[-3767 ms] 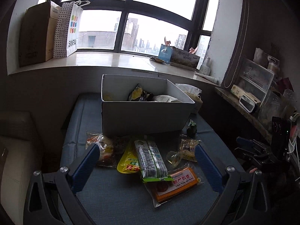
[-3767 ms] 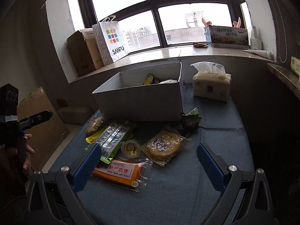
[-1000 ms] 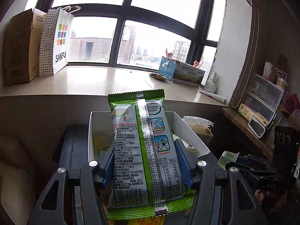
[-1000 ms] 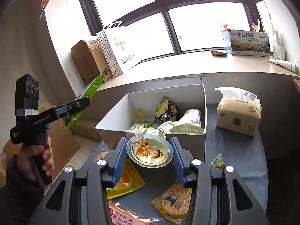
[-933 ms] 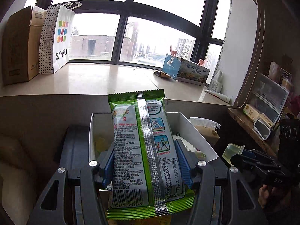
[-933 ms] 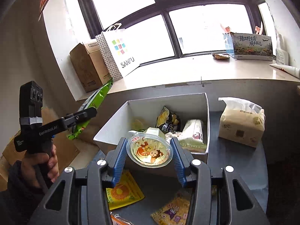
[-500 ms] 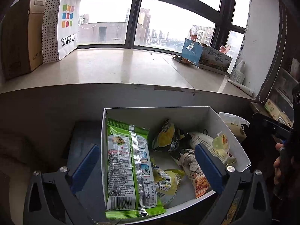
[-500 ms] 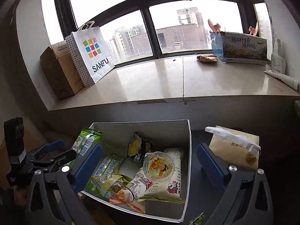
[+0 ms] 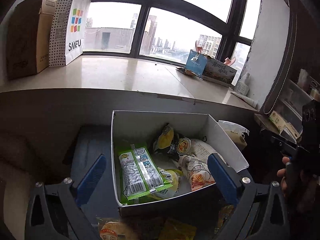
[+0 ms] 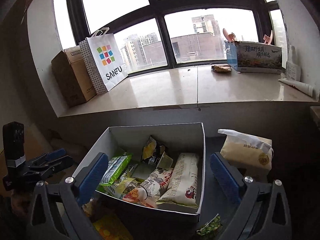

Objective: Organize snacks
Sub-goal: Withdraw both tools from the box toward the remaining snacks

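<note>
A white cardboard box (image 9: pixel 230 150) stands on the dark blue table and holds several snacks. The green snack pack (image 9: pixel 140 172) lies at its left side. The round jelly cup (image 9: pixel 183 145) lies on its side among other bags, beside a white bag (image 10: pixel 184 180). My left gripper (image 9: pixel 158 174) is open and empty, above the box's near edge. My right gripper (image 10: pixel 158 172) is open and empty over the same box (image 10: pixel 202 156). More snack packs (image 9: pixel 116 230) lie on the table in front of the box.
A tissue pack (image 10: pixel 248 152) stands right of the box. The window sill behind holds a cardboard box (image 10: pixel 72 76), a SANFU paper bag (image 10: pixel 106 60) and a printed carton (image 10: pixel 258 60). A shelf with clutter (image 9: pixel 288 124) is at the right.
Both grippers have drawn back a little from the box. The green pack and the jelly cup, released just before, have settled inside the box; the cup has tipped onto its side.
</note>
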Motion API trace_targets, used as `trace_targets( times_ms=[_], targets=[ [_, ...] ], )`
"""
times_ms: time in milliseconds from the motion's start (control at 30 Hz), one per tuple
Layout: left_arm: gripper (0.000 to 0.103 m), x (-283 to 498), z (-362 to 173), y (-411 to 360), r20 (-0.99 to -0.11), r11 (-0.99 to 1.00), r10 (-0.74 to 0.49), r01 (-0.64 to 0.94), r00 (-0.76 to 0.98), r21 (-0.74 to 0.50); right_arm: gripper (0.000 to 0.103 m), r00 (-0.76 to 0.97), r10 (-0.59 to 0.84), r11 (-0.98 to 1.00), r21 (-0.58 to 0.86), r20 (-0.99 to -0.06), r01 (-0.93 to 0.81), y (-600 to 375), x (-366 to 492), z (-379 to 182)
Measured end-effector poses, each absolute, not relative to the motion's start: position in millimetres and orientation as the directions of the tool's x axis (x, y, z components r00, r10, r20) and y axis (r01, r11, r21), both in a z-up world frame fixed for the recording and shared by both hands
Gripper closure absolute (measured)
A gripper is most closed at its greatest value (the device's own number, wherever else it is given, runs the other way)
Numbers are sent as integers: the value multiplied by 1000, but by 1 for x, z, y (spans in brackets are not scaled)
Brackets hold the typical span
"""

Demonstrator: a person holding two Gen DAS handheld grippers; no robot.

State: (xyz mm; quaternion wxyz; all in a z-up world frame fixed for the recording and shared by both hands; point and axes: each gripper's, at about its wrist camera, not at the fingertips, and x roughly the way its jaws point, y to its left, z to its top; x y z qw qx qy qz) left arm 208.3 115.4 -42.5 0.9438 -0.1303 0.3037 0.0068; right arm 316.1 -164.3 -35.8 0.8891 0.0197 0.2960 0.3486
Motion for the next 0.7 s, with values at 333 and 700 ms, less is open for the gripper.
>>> trace_targets(
  times_ms=[333,700],
  targets=[
    [0,117,-17,74,-492,983,-116,28,863,-182,0,592,666,709,138,-453,-692,-199,221,-34],
    [0,40,-64,43,-567,988,-142,81,812,-132,0,592,627,727,108,-507,-678,-249,141,-86]
  ],
)
